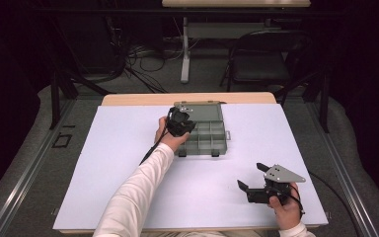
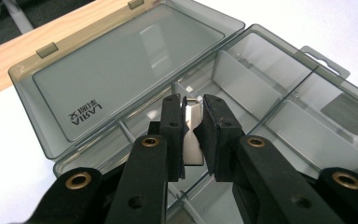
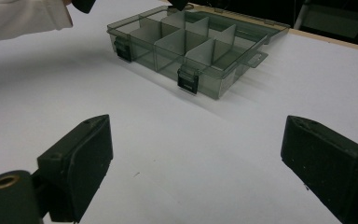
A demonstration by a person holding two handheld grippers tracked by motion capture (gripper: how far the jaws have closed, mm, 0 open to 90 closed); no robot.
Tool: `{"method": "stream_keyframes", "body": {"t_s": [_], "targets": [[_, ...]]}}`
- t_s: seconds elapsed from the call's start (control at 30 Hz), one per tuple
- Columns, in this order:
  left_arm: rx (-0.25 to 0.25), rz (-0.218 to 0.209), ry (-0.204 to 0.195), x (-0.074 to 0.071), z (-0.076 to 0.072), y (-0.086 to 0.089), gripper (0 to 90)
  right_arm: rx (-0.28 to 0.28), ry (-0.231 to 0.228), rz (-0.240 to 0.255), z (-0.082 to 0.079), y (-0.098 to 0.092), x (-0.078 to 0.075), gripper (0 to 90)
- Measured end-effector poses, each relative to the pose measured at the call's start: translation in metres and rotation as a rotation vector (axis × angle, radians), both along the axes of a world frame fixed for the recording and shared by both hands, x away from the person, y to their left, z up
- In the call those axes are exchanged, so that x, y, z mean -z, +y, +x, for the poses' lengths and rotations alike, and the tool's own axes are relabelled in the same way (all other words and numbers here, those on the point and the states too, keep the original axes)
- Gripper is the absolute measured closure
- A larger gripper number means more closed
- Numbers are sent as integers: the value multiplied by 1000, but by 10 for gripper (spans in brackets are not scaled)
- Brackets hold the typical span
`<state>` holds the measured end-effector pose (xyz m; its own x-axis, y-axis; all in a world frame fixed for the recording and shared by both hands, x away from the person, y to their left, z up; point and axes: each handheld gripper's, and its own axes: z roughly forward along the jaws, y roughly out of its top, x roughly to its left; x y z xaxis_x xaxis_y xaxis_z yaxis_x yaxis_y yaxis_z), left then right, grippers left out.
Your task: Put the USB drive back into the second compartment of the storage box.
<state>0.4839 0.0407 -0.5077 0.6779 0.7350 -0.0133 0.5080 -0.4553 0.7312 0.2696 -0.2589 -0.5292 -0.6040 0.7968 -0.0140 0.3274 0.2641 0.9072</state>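
A smoky grey compartment box lies open at the table's far middle, its lid folded flat behind it. White dividers split it into several cells. My left gripper reaches down into the box's back left part. Its jaws are shut on a small white divider piece that stands upright between the pads. Whether that piece sits in a slot I cannot tell. My right gripper rests near the front right of the table, open and empty, pointing toward the box.
A white sheet covers the table, with a wooden edge at the back. The box's two dark latches face my right gripper. A white sleeve crosses the left side. A chair and cables lie beyond the table.
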Motion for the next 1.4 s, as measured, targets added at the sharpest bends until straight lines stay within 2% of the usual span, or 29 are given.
{"method": "stream_keyframes", "body": {"t_s": [0.43,0.6,0.7,0.77,0.93,1.07,1.13,1.2,1.23,1.37,1.4], "targets": [[-10,2,20,11,6,-4,790,-2,0,0,0,0,0,89],[-22,9,16,12,7,-3,786,-2,1,2,0,0,0,89],[-31,-9,21,12,7,-2,723,-3,-1,2,0,0,0,89],[-32,0,15,12,7,-2,710,-2,1,0,0,0,0,89],[-46,-10,21,9,6,0,617,-3,1,-1,0,0,0,89],[-56,-14,-9,6,5,0,559,-3,1,-2,0,1,0,89],[-42,-15,1,4,4,0,501,-4,2,-3,0,1,0,89],[-43,-19,-10,4,3,0,464,-3,3,-2,0,1,0,89],[-30,-18,5,2,2,1,457,-2,2,-2,0,1,0,89],[-31,-24,14,-1,0,2,433,-1,-1,-3,0,1,0,89],[-28,-32,33,-2,0,3,428,0,0,-2,0,1,0,89]]}}
